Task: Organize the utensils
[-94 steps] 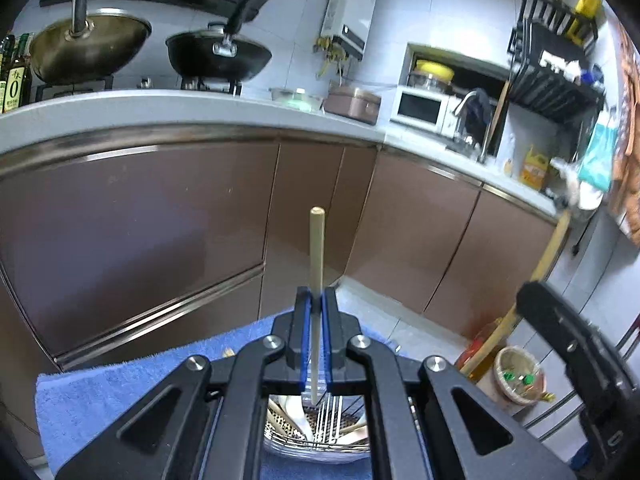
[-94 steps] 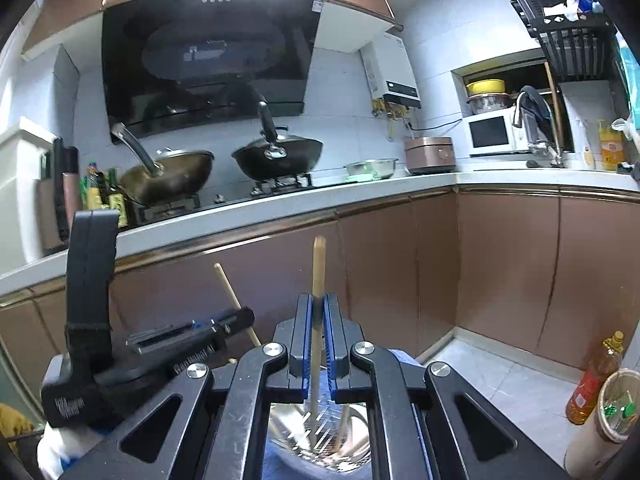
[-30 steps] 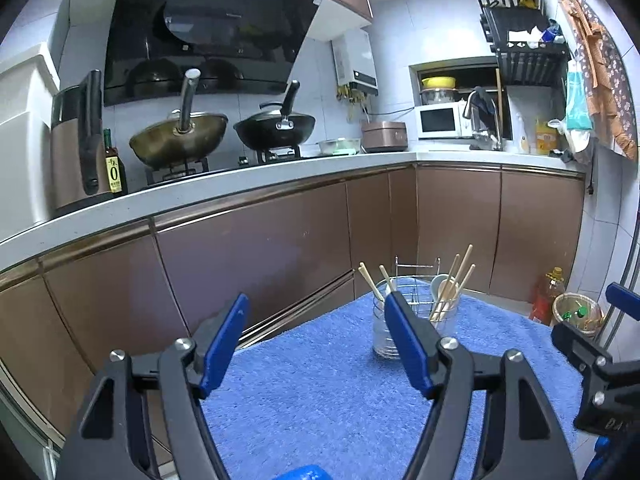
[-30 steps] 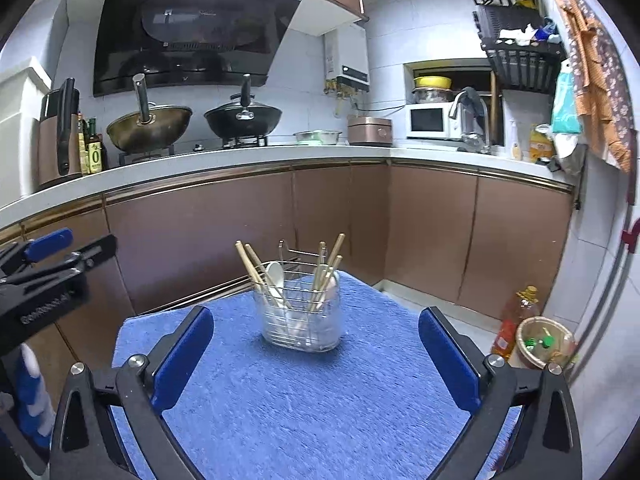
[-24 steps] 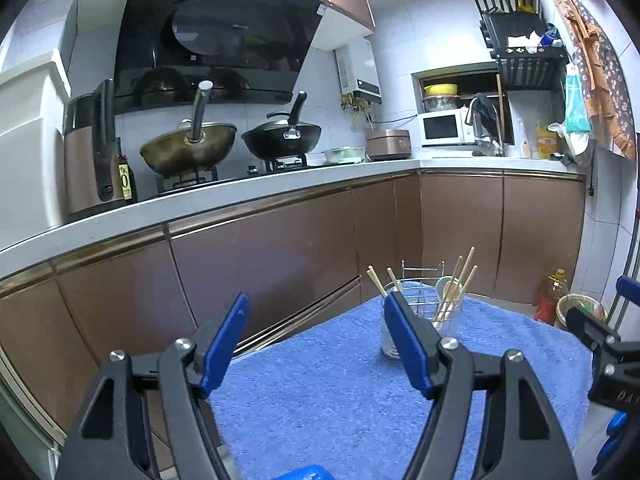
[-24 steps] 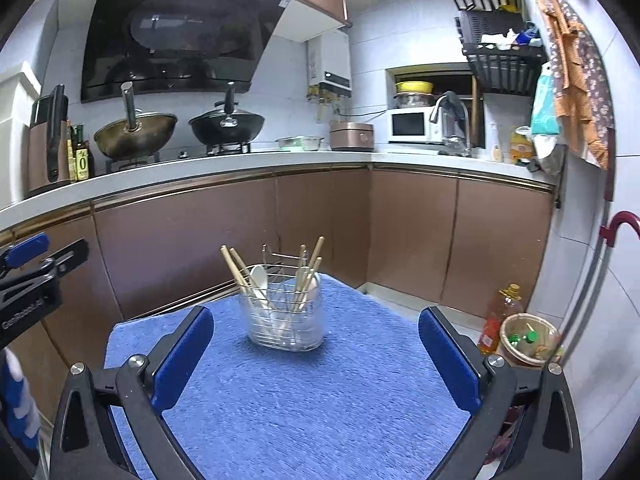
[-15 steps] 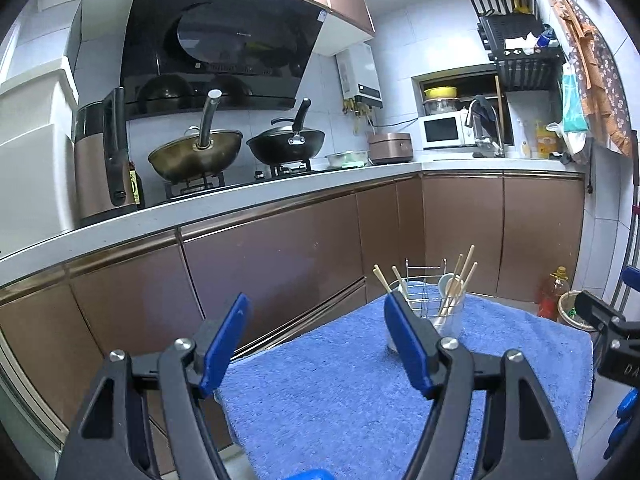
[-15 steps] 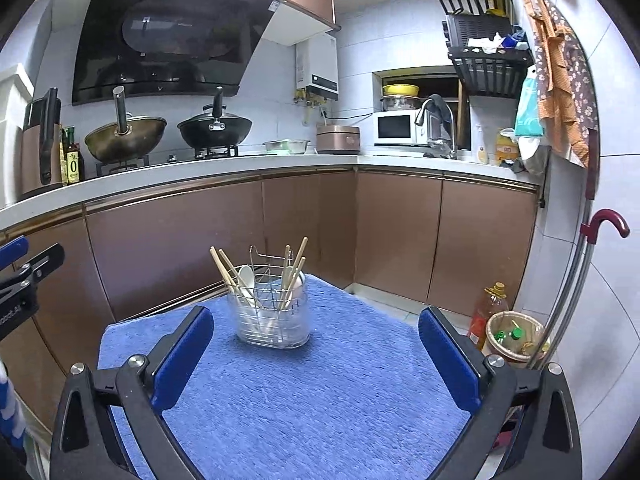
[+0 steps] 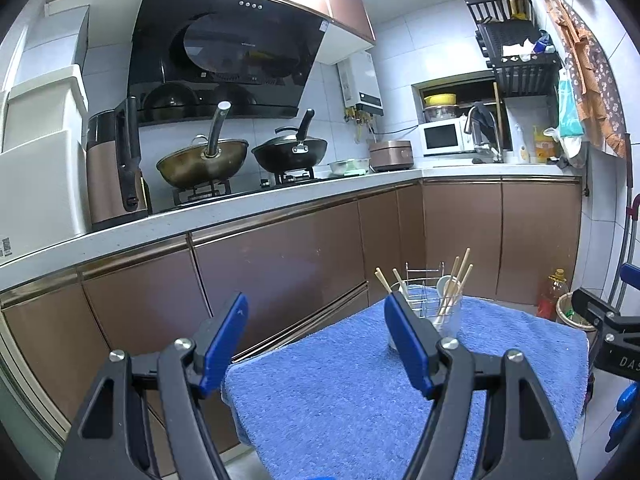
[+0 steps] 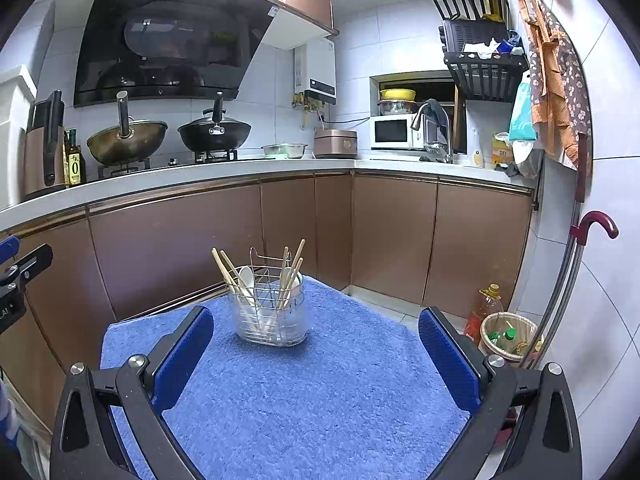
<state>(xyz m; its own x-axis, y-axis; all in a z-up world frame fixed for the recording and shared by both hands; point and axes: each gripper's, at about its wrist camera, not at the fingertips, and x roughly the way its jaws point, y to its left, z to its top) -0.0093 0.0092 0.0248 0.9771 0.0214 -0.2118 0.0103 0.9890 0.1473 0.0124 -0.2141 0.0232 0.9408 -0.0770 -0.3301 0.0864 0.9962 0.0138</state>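
Note:
A wire utensil holder stands on the blue towel towards its far side. It holds several wooden chopsticks and white spoons. It also shows in the left wrist view, partly behind my left gripper's right finger. My left gripper is open and empty, held back from the towel's near left edge. My right gripper is open and empty, well short of the holder. Each gripper shows at the edge of the other's view.
Brown kitchen cabinets run behind and to the right under a white counter. Two woks sit on the stove. A bin and an oil bottle stand on the floor at the right. A red-handled pole leans on the wall.
Both grippers held chopsticks over the holder three seconds ago; now both are open and empty. Over the last second both have pulled back, and the holder looks smaller and farther.

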